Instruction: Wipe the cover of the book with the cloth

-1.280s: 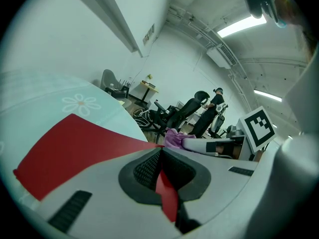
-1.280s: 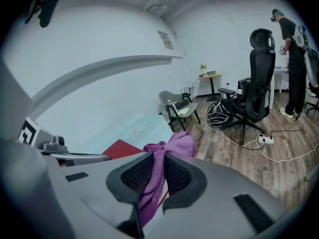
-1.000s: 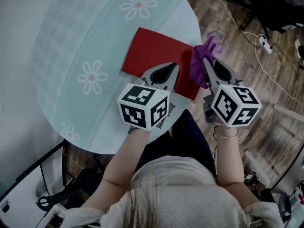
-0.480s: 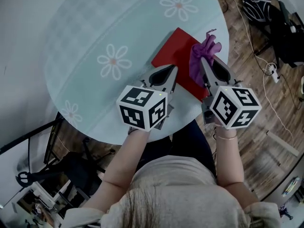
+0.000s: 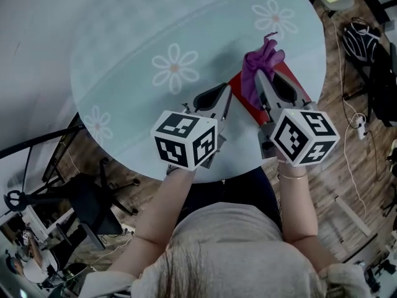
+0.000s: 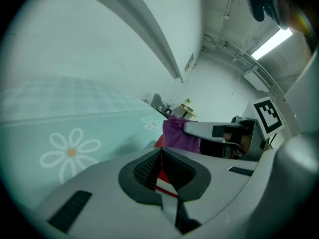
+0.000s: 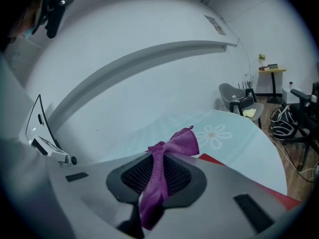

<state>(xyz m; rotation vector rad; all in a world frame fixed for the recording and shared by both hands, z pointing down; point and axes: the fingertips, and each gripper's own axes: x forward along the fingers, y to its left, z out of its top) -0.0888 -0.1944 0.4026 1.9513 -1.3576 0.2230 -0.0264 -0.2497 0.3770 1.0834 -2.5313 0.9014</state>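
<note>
A red book (image 5: 248, 107) lies near the right edge of the round table (image 5: 124, 54), mostly hidden under both grippers. My left gripper (image 5: 228, 90) is shut on the book's near edge; in the left gripper view the red cover and white pages (image 6: 162, 177) show between its closed jaws (image 6: 161, 151). My right gripper (image 5: 255, 76) is shut on a purple cloth (image 5: 259, 61), which bunches out past the tips above the book's far part. The right gripper view shows the cloth (image 7: 174, 146) pinched in the jaws (image 7: 158, 156) and a strip of book (image 7: 214, 160) beyond.
The pale teal tablecloth has daisy prints (image 5: 175, 67). A black office chair (image 5: 93, 197) stands on the wood floor at lower left. Bags and cables (image 5: 366, 42) lie on the floor to the right. The table's near edge runs just in front of the person's body.
The head view has swung, so the table and book sit differently in frame. Both grippers keep their holds; the cloth now covers more of the book, of which less shows.
</note>
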